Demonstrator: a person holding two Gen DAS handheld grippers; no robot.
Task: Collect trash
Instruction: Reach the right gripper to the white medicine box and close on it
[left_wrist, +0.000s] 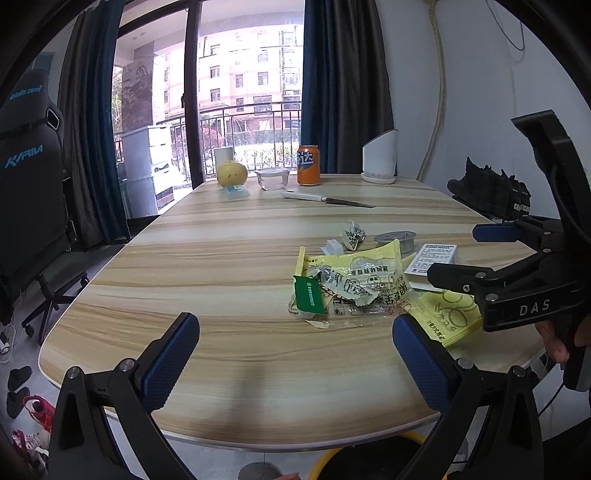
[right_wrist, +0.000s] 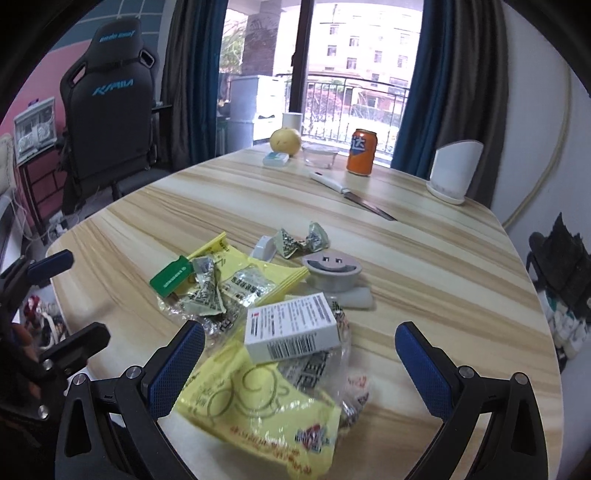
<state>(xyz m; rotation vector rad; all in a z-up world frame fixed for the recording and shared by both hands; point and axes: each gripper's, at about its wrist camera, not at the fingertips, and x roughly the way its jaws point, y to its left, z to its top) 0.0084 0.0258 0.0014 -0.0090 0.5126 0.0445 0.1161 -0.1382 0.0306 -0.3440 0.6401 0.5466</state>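
Hovering wide open and empty, the right gripper (right_wrist: 299, 354) and left gripper (left_wrist: 295, 347) frame the wrappers (right_wrist: 236, 295) heaped near the table's (right_wrist: 443, 258) front edge, seemingly for gathering.

Tabletop (right_wrist: 424, 258) layout. Near edge: a heap of wrappers (right_wrist: 236, 295) with a small box (right_wrist: 291, 328) resting on top. Just behind the heap lie a crumpled wrapper (right_wrist: 299, 240) and a round disc-shaped fitting (right_wrist: 332, 269), the fitting to the right of the wrapper. Mid-table, behind these, a knife (right_wrist: 351, 195) lies flat. Far edge, left to right: a fruit (right_wrist: 285, 139), a clear container (right_wrist: 320, 155), a can (right_wrist: 362, 151), and, well apart to the right, a slant-topped holder (right_wrist: 454, 170). An office chair (right_wrist: 110, 110) stands beyond the tabletop's left side.
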